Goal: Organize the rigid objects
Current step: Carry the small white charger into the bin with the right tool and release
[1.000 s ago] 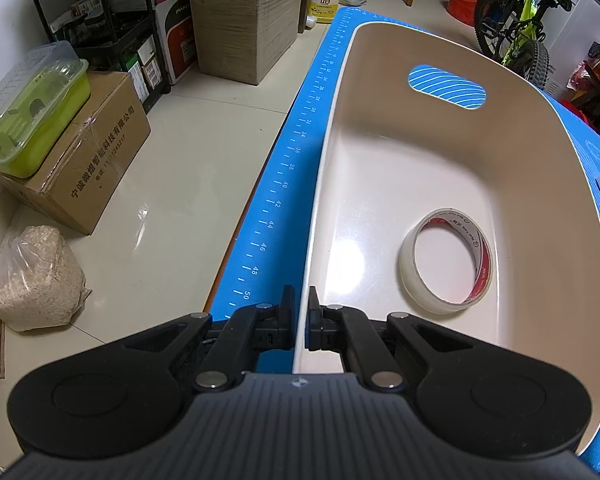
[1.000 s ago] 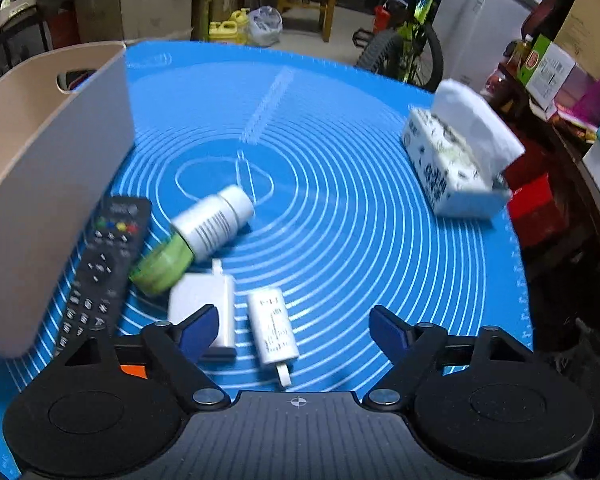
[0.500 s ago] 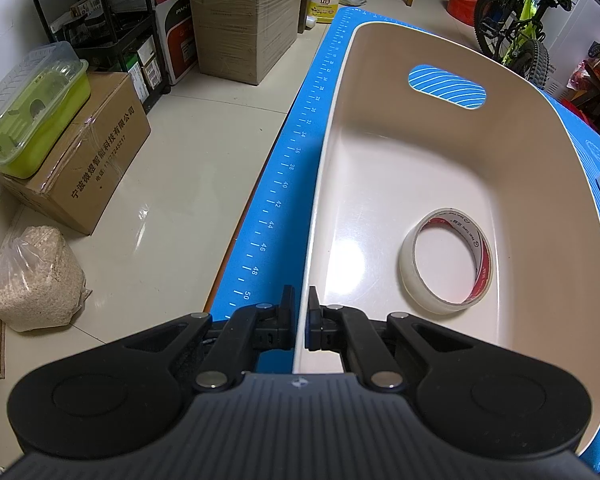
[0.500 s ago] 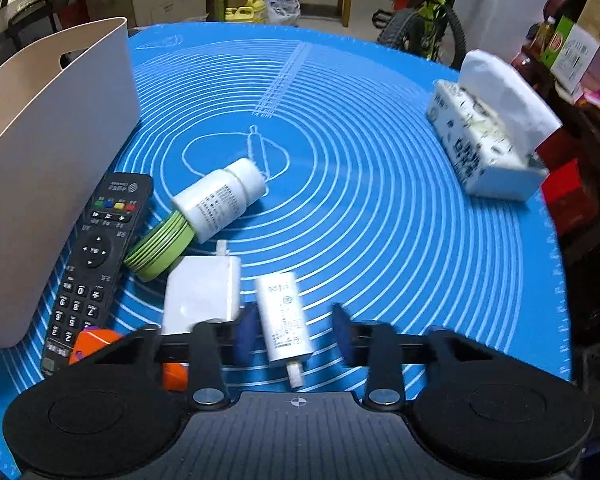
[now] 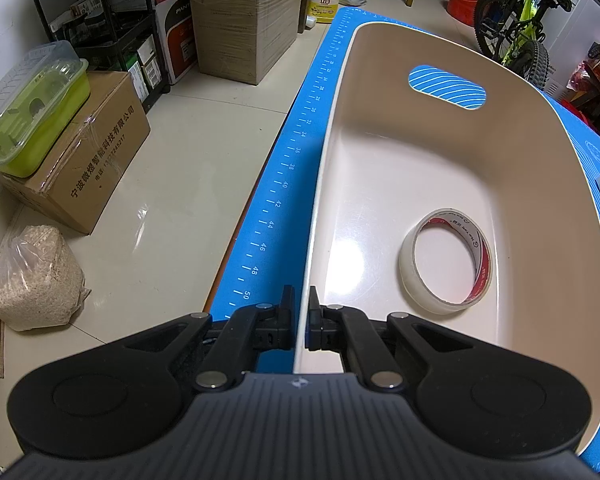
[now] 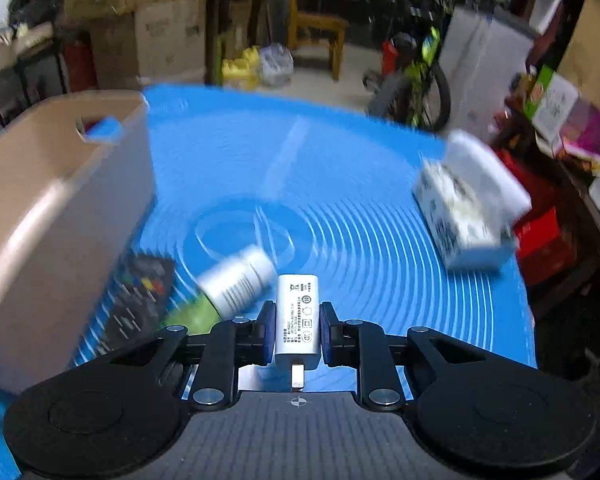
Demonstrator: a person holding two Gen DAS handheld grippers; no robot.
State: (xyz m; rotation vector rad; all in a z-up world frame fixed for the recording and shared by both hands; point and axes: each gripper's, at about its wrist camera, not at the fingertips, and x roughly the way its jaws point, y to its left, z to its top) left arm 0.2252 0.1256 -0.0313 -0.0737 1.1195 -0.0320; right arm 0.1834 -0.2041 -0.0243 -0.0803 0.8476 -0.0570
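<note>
My left gripper [image 5: 299, 312] is shut on the near rim of a beige bin [image 5: 400, 160] that stands on the blue mat [image 5: 284, 184]. A roll of clear tape [image 5: 446, 262] lies inside the bin. My right gripper [image 6: 297, 330] is shut on a small white charger plug [image 6: 298, 316] and holds it above the mat [image 6: 340, 184]. Below it lie a white pill bottle [image 6: 236, 280], a green lid [image 6: 194, 316] and a black remote [image 6: 136, 300]. The bin [image 6: 52, 208] stands to the left in the right wrist view.
A tissue pack [image 6: 468, 208] lies at the mat's right edge. Off the table's left side the floor holds cardboard boxes [image 5: 76, 172], a green container [image 5: 28, 100] and a bag of grain [image 5: 32, 276]. A bicycle [image 5: 520, 32] stands beyond the table.
My right gripper closed on the white charger plug and lifted it off the mat; the view is now blurred by motion. The left gripper has stayed clamped on the bin rim.
</note>
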